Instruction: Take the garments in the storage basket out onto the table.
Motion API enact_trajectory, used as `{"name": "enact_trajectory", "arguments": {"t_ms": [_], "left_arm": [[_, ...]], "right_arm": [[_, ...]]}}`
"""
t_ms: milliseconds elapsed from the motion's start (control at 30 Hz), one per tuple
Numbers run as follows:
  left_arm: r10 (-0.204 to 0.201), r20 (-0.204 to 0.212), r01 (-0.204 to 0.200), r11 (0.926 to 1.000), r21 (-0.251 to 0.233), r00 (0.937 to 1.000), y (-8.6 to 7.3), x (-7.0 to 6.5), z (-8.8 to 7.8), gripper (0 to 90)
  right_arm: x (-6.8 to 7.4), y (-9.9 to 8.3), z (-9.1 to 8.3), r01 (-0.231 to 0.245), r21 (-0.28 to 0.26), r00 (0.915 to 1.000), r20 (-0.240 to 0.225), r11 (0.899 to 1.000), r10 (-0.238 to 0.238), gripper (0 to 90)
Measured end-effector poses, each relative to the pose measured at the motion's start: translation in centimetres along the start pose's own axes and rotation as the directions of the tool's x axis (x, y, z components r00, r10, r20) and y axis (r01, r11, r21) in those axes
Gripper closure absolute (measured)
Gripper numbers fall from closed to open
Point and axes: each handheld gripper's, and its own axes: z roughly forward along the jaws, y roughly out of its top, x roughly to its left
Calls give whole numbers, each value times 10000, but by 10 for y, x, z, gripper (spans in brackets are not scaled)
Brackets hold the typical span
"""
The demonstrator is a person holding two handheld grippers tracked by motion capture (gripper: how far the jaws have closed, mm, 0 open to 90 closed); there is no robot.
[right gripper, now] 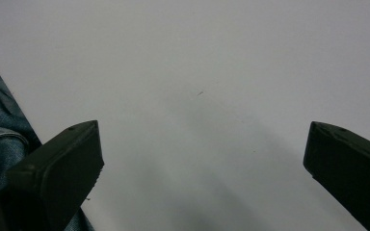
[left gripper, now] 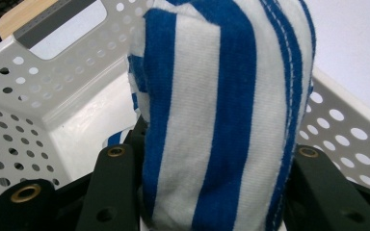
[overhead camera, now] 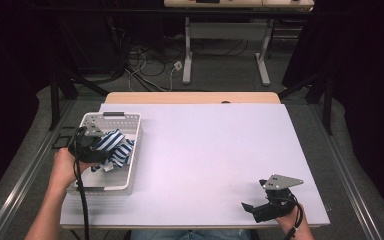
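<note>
A blue-and-white striped cloth point(overhead camera: 116, 148) is bunched over a white perforated basket point(overhead camera: 130, 175) at the table's left side. My left gripper point(overhead camera: 100, 146) is shut on the striped cloth point(left gripper: 221, 115), which fills the space between both jaws and hides their tips. Behind the cloth, the basket point(left gripper: 43, 110) wall and handle slot are visible. Near the table's front right corner my right gripper point(overhead camera: 248, 206) rests open, low above the white tabletop. Its two black jaws stand far apart with nothing between them in the right gripper view, where the right gripper point(right gripper: 202, 154) faces bare tabletop.
The white tabletop point(overhead camera: 215, 150) spreads wide between the basket and the right hand. A wooden strip point(overhead camera: 190, 97) runs along the far edge. Blue denim of the person's leg point(right gripper: 0, 130) shows past the table's near edge. Cables and another table's legs lie on the floor beyond.
</note>
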Motion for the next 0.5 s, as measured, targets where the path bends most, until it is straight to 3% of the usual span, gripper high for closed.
{"name": "enact_trajectory", "arguments": {"t_ms": [167, 500], "left_arm": [[-21, 192, 25, 9998, -216, 9998, 3, 1, -4, 563], [175, 116, -168, 9982, -577, 9998, 12, -1, -9, 563]], "right_arm": [[0, 0, 1, -21, 42, 10000, -77, 10000, 22, 0], [1, 0, 0, 55, 81, 10000, -56, 10000, -55, 0]]}}
